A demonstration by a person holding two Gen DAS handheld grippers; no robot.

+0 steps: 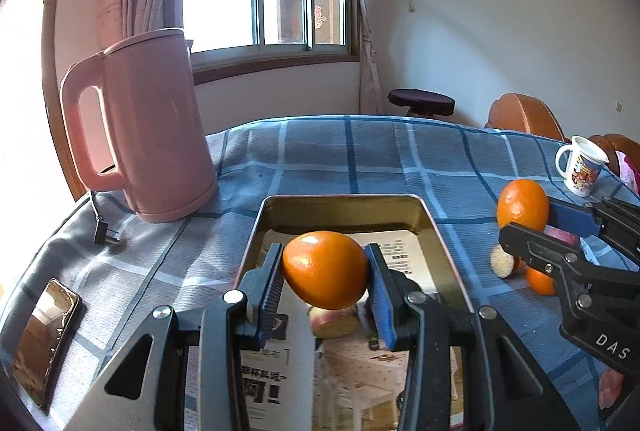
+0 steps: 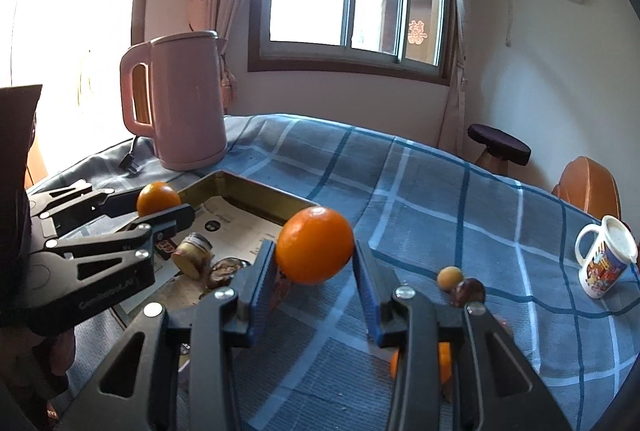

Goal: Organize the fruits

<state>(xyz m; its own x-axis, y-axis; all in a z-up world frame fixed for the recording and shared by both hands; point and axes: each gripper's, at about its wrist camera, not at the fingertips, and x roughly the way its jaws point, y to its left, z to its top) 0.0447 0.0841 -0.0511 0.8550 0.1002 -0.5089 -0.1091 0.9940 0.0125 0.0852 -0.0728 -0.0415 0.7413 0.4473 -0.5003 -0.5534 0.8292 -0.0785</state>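
My left gripper is shut on an orange and holds it above the gold metal tray, which is lined with printed paper. A cut apple piece lies in the tray under it. My right gripper is shut on a second orange, held above the blue checked cloth just right of the tray. The right gripper and its orange also show in the left wrist view. The left gripper with its orange shows in the right wrist view.
A pink kettle with its cord stands left behind the tray. A phone lies at the left table edge. A printed mug stands at the right. Small fruits and another orange lie on the cloth. Chairs stand beyond the table.
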